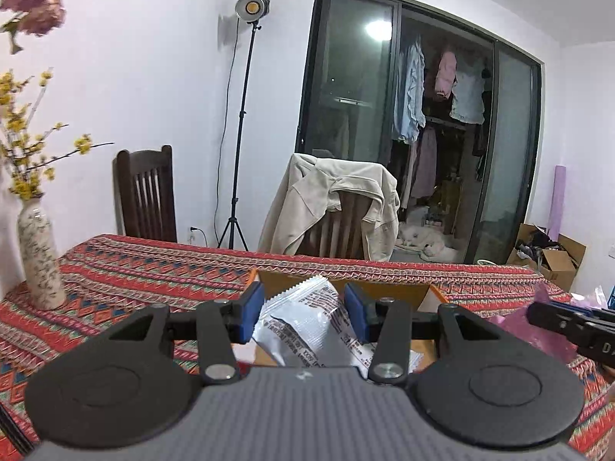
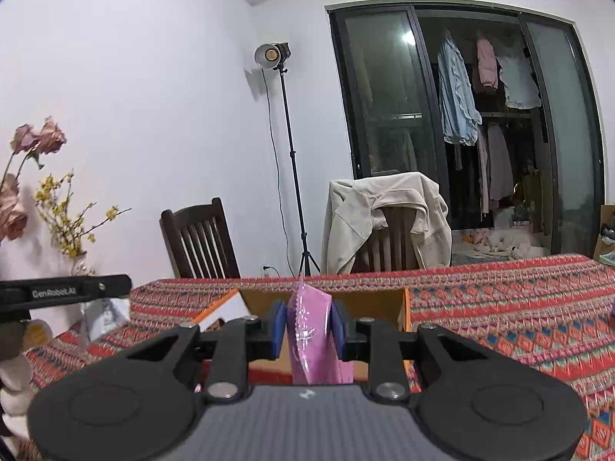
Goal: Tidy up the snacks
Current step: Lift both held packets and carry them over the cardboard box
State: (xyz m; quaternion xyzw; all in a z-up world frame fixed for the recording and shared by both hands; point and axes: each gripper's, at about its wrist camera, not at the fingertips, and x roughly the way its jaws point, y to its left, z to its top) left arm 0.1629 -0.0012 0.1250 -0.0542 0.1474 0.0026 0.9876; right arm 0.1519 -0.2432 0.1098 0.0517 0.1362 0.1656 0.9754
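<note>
Snacks in view number two: one silver-white packet [image 1: 307, 322] and one pink packet [image 2: 311, 336]. Both grippers hang over one open cardboard box [image 1: 388, 290] that sits on the table under a red patterned cloth [image 1: 153, 265].

The left gripper [image 1: 303, 313] has its two blue pads [image 1: 251, 311] spread wide, and the silver-white packet stands between them above the box; whether either pad touches it, I cannot tell. Printed text runs across the wrapper, too small to read.

The right gripper [image 2: 307, 326] has its two pads [image 2: 277, 326] drawn in close, pinching the pink packet upright between them, its crimped top edge rising above the fingers and in front of the box's far wall [image 2: 365, 299]. In the left wrist view that same gripper enters from the right edge [image 1: 569, 322] with pink wrapper beside it.

Two dark wooden chairs stand behind the table: one bare [image 1: 146, 192], one draped with a cream jacket [image 1: 334, 203]. One studio lamp on a tripod [image 1: 251, 7] rises between them against the white wall. One speckled vase [image 1: 40, 253] with yellow blossom sprigs [image 1: 23, 130] stands at the table's left end, with pink flowers [image 2: 38, 138] above it. Behind glass sliding doors [image 1: 353, 77], clothes hang on a rail [image 1: 438, 77].
</note>
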